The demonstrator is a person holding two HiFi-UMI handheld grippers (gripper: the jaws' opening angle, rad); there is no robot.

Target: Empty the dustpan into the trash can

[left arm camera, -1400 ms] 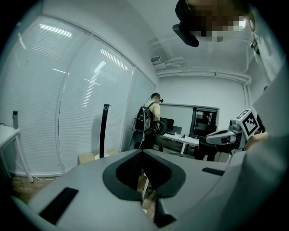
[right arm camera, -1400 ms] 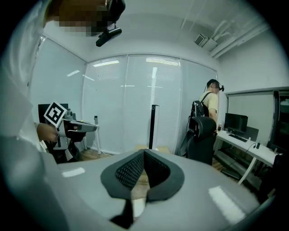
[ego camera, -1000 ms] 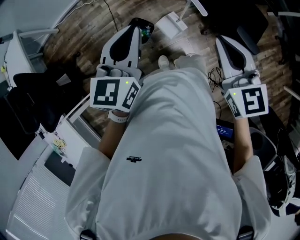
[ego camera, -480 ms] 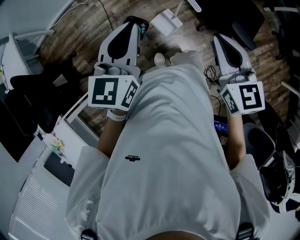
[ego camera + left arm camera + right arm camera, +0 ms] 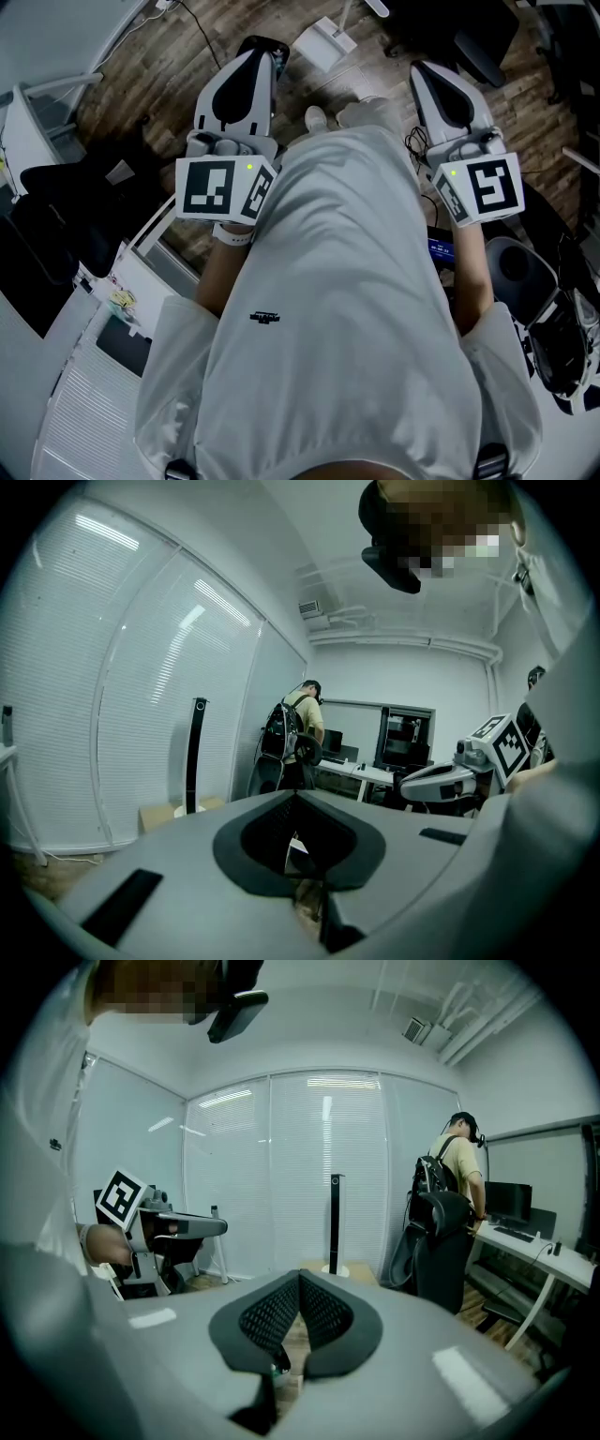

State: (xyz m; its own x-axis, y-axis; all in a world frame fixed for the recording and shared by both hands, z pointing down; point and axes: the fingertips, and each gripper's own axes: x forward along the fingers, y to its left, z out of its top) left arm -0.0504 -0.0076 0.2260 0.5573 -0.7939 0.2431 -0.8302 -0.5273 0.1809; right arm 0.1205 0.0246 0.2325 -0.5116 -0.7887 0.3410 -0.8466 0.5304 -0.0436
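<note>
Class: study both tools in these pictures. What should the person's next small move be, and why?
Probably turn to find the dustpan, opening the left tool on the way. Both it and the right tool are shut with nothing between the jaws, held level in front of the body, and no dustpan shows plainly in any view.

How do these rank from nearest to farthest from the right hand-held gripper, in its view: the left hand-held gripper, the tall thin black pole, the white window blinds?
1. Left hand-held gripper, at the left.
2. Tall thin black pole, centre, on the floor.
3. White window blinds, behind the pole.
</note>
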